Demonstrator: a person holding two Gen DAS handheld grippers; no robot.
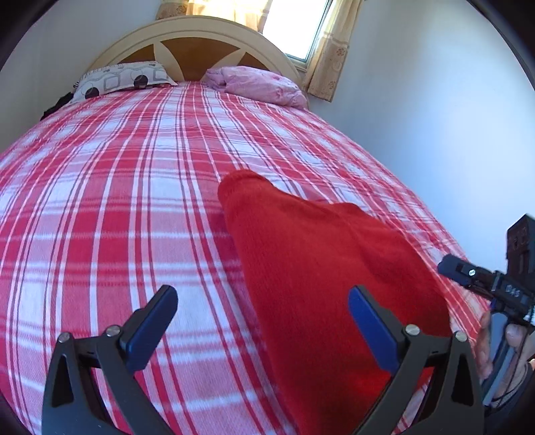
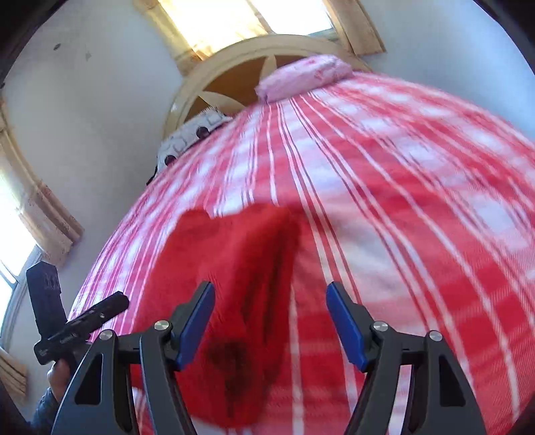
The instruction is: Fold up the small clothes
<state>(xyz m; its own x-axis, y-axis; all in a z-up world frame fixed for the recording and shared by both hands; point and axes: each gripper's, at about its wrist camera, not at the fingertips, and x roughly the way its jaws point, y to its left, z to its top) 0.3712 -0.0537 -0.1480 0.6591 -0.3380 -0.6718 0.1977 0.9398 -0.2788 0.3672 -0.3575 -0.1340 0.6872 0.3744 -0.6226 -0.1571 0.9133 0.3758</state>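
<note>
Currently, a small red garment (image 1: 321, 267) is being shown lying on the bed (image 1: 117, 200), which is being covered by a red-and-white plaid blanket. Through the left wrist camera, the left tongs (image 1: 262, 318) are being seen spread wide, with nothing pinched between the blue pads (image 1: 371, 328); the right-hand pad is being held over the near part of the garment, the other over bare blanket. At the right edge of that view, the other tool is being gripped by a hand (image 1: 501, 348).

Through the right wrist camera, which is blurred, the right tongs (image 2: 271, 321) are likewise being seen spread apart and empty, with the garment's (image 2: 227, 284) right edge lying between and beyond the pads. A dark patch is being shown on the near cloth; what it is cannot be told.

At the head of the bed, a patterned pillow (image 1: 123, 78) and a pink bundle (image 1: 257, 85) are being seen against a cream headboard (image 1: 197, 30).
</note>
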